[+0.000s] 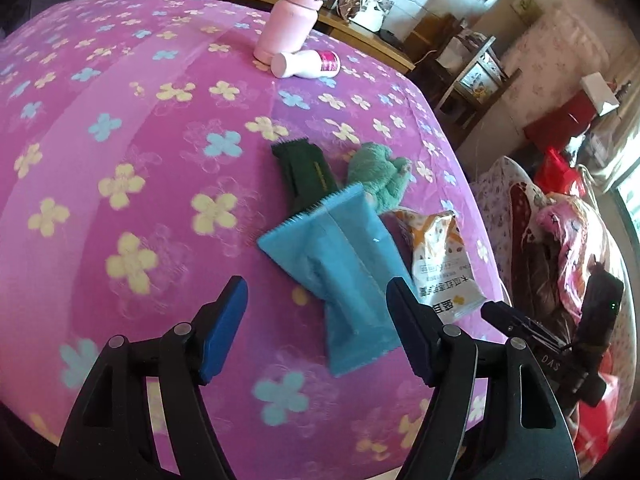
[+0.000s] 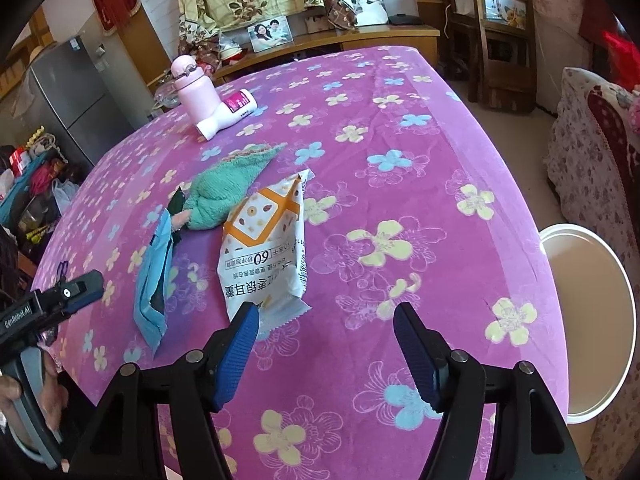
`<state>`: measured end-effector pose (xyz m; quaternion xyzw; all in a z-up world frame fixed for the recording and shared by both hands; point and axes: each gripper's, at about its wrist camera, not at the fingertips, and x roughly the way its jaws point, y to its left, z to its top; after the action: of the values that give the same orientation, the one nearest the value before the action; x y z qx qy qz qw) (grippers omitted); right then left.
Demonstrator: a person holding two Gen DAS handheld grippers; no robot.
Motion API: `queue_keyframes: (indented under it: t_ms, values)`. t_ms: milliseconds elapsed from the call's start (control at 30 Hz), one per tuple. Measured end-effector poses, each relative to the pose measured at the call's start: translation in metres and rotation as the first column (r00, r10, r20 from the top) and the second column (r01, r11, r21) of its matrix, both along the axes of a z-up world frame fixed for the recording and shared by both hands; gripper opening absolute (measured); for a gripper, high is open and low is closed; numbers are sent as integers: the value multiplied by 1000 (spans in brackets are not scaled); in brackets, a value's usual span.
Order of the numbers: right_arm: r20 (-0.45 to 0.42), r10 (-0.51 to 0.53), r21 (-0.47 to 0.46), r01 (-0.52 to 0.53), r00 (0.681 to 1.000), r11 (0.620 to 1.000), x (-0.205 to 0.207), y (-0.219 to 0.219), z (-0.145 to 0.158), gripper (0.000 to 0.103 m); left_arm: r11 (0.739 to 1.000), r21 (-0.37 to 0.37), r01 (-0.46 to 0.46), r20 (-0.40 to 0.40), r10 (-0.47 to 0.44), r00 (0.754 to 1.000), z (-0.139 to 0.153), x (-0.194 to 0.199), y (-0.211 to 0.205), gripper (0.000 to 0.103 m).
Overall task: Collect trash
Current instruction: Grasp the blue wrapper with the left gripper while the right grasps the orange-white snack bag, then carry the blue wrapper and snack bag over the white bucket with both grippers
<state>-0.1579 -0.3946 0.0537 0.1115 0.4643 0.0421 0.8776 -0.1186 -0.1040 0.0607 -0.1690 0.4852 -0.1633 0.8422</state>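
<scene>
The table wears a purple cloth w/ yellow & blue flowers (image 2: 400, 152). Trash sits in a cluster near the middle-left of it.

Left gripper (image 1: 316, 328) hangs over the near edge, jaws apart, nothing pinched. The blue wrapper (image 1: 336, 264) lies on the cloth w/ its near end between the two blue pads, but neither pad presses on it. Behind it, partly under its far end, is a dark green wrapper (image 1: 304, 172). A teal plush cloth (image 1: 378, 176) lies just right of that one. The white & orange snack bag (image 1: 436, 256) lies right of the blue wrapper, close beside it.

Right gripper (image 2: 326, 346) also has jaws apart, empty; its left pad is at the near corner of the snack bag (image 2: 264, 248), whether touching can't be told. From this view the blue wrapper (image 2: 154, 276) is left of the bag, and the left gripper comes in at far left, held by a hand (image 2: 24, 396).

Far side of table: a pink bottle (image 1: 290, 16) stands upright, w/ a white bottle (image 1: 306, 65) lying on its side against it. A white bin (image 2: 588, 356) stands off the table's right edge, mouth open upward.
</scene>
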Motion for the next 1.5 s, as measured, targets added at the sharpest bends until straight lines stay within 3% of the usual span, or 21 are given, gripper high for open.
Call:
queue_keyframes:
  t_ms: [100,200,333,533,567,633,1000,1133,1167,1300,1500]
  values:
    - [2,13,14,-13,1000,1000,3,0,1,68,1000,15,-28,-2,28,1000,-1,0,-18,73]
    - [13,24,11,-25,1000,1000,4,-1,3,69,998,16,-56,-3,57,998,-3,3,-36,81]
    - [17,24,10,-24,1000,1000,4,-5,3,70,990,112,-84,8,83,996,-10,10,-61,81]
    - [15,19,24,-19,1000,1000,5,-11,-1,70,982,155,-106,-39,113,993,-29,17,-56,80]
    - [17,22,28,-23,1000,999,7,-11,-1,70,982,156,-103,-50,112,992,-31,18,-53,79]
    - [19,31,34,-32,999,999,11,-8,-1,70,981,167,-94,-53,104,993,-32,16,-46,59]
    - [-13,85,-21,-86,996,996,56,43,-12,78,973,225,-44,-19,49,999,-29,2,-27,53]
    - [-58,115,-97,-120,992,988,72,64,-26,78,971,240,-26,-7,29,1000,-29,-1,-29,52]
    - [-66,122,-109,-129,990,986,73,65,-29,76,971,239,-24,-3,25,1000,-29,-2,-29,51]
    - [-35,116,-113,-120,993,986,63,57,-29,52,969,245,-24,37,15,999,-19,-10,-31,50]
    - [30,105,-61,-103,994,993,39,36,-7,48,968,250,-11,92,-12,996,-3,-20,-43,50]
